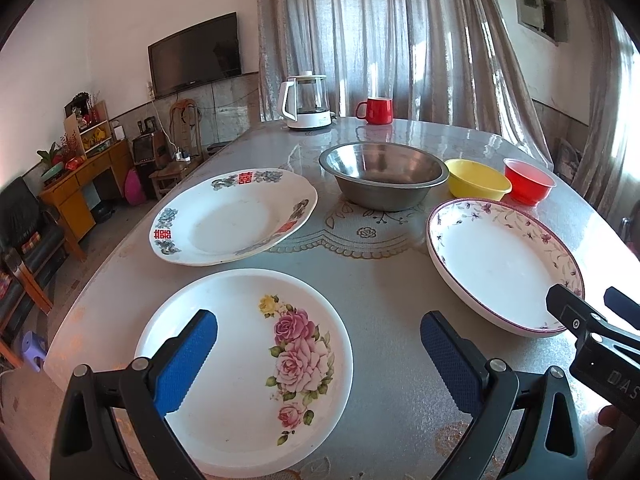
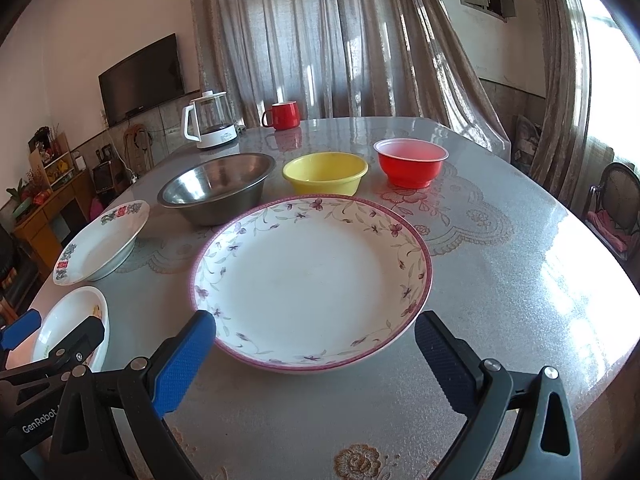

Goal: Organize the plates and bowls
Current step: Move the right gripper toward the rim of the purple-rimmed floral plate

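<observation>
Three plates lie on the table: a rose-pattern plate (image 1: 244, 368) (image 2: 70, 326) at the front left, a plate with red characters (image 1: 234, 216) (image 2: 100, 242) behind it, and a purple-rimmed floral plate (image 1: 504, 264) (image 2: 312, 280) at the right. Behind stand a steel bowl (image 1: 384, 176) (image 2: 218, 186), a yellow bowl (image 1: 478, 180) (image 2: 325, 172) and a red bowl (image 1: 528, 182) (image 2: 410, 162). My left gripper (image 1: 318, 332) is open and empty over the rose plate. My right gripper (image 2: 315, 330) is open and empty at the purple-rimmed plate's near edge.
A white kettle (image 1: 306, 102) (image 2: 210, 120) and a red mug (image 1: 376, 110) (image 2: 283, 115) stand at the table's far edge. The table (image 1: 384, 300) is round, with curtains behind it, a chair (image 2: 616, 208) at the right and furniture at the left.
</observation>
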